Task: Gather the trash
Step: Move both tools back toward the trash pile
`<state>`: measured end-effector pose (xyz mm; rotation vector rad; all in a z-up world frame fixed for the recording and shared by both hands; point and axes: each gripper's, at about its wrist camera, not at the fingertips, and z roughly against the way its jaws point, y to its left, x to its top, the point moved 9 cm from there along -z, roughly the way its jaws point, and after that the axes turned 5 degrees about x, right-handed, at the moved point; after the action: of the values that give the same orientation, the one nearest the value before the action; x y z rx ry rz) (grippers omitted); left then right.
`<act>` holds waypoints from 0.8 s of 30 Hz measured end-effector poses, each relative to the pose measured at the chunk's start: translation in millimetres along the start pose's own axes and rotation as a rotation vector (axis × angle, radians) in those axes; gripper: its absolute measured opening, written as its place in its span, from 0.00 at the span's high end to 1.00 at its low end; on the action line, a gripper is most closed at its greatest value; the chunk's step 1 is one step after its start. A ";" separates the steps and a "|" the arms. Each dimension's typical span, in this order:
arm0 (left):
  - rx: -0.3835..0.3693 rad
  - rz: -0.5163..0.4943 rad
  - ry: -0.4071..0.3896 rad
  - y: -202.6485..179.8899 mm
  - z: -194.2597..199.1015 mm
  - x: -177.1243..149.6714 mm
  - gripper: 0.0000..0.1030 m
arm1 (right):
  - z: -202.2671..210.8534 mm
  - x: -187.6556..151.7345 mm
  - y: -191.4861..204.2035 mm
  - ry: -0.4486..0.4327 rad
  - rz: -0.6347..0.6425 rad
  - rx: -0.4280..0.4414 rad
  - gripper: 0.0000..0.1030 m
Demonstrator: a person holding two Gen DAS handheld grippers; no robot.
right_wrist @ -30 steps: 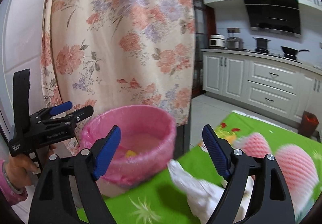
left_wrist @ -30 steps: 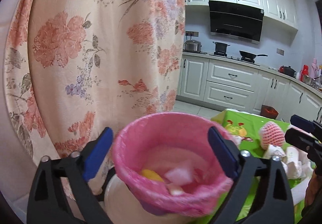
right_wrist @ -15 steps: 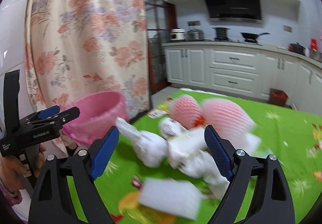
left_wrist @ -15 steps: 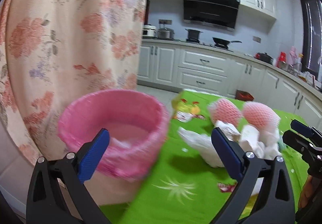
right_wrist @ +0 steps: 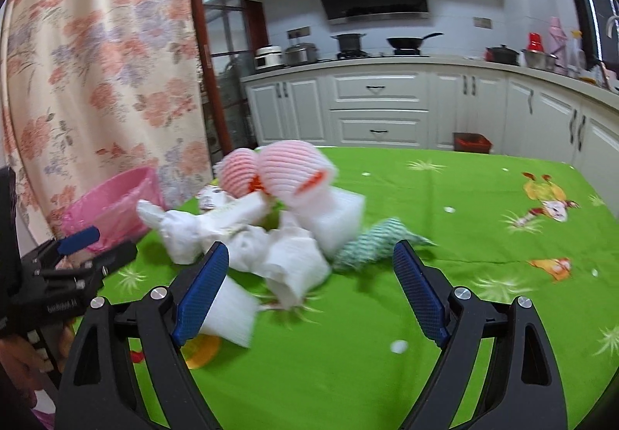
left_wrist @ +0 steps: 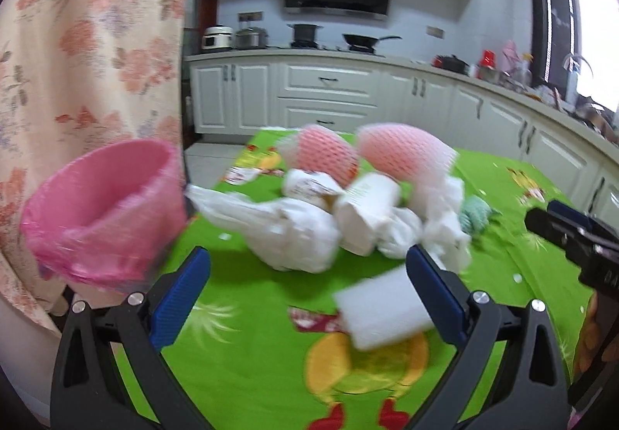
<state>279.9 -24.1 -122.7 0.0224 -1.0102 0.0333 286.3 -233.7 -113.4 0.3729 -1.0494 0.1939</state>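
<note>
Left wrist view. Left gripper (left_wrist: 307,289) low over green patterned tablecloth (left_wrist: 240,372), blue-padded fingers (left_wrist: 180,298) spread wide, nothing between them. Pile of trash ahead on the cloth: crumpled white plastic bag (left_wrist: 286,229), white paper carton (left_wrist: 367,213) lying on its side, two pink foam fruit nets (left_wrist: 402,155) at the back, teal knitted scrap (left_wrist: 476,213) at the pile's right edge. Flat white foam block (left_wrist: 381,308) nearest, just inside the right finger, apart from the main pile; contact with the pad cannot be told through the blur. Pink-lined round waste bin (left_wrist: 104,205) off the table's left edge, beside floral curtain (left_wrist: 89,43), open mouth tilted toward camera. Right gripper (left_wrist: 572,232) visible at far right edge, dark body only; finger spacing unreadable here. White kitchen cabinets (left_wrist: 329,97) behind.

Right wrist view. Right gripper (right_wrist: 309,292) above the cloth (right_wrist: 445,217), fingers well apart, empty. Same pile ahead and left of centre: pink nets (right_wrist: 290,174) on top at the back, white bag (right_wrist: 182,232) to the left, crumpled white paper (right_wrist: 298,267) in front, teal scrap (right_wrist: 371,240) to the right, between the finger tips in line of sight. White foam block (right_wrist: 232,310) partly hidden behind the left finger. Pink bin (right_wrist: 112,205) at left, beyond the table edge. Left gripper (right_wrist: 77,256) at lower left, held in a hand (right_wrist: 35,352). Small white crumbs (right_wrist: 398,345) scattered on the cloth.
</note>
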 end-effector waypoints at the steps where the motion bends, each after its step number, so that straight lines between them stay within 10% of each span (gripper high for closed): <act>1: -0.016 -0.014 0.007 -9.3 -2.5 -2.9 0.05 | 1.4 -0.4 -3.8 -0.002 -0.003 -0.006 0.20; 24: -0.098 -0.216 0.074 -67.9 -34.7 -44.0 0.06 | 0.1 -28.7 -20.2 0.056 -0.045 -0.018 0.21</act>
<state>288.5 -91.6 -178.7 0.0397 -0.9296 -0.2112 278.9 -251.8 -142.6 0.3726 -0.9861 0.1535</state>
